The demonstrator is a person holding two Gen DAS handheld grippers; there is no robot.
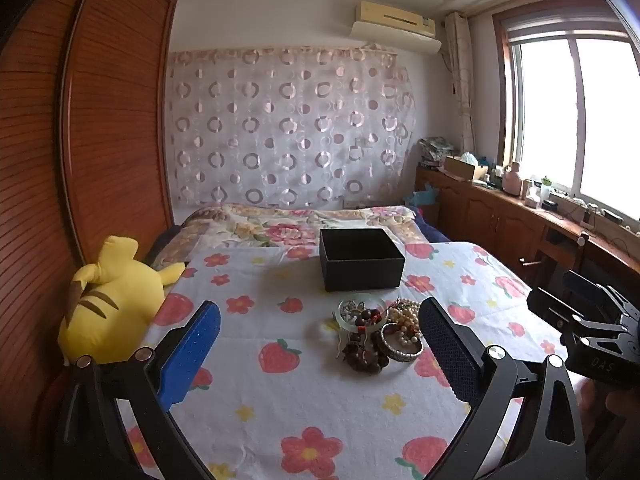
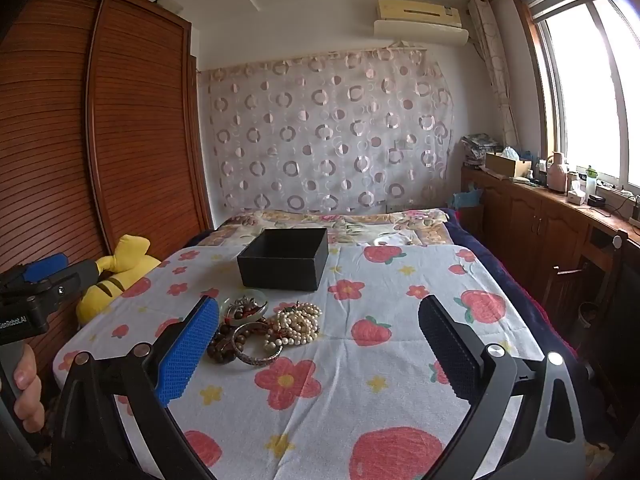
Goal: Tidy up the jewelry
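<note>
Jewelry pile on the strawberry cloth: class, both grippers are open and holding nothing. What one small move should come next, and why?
Probably ease the right gripper forward and left over the pearl necklace. Its jaws stand wide open, the pearls lie loose at the pile's right side, and the black box behind sits open-topped to receive them. The left gripper is also open.

A black open cardboard box sits on the strawberry-print cloth-covered desk. The heap of bead and pearl jewelry lies just before it. A yellow plush toy lies left of the desk.
</note>
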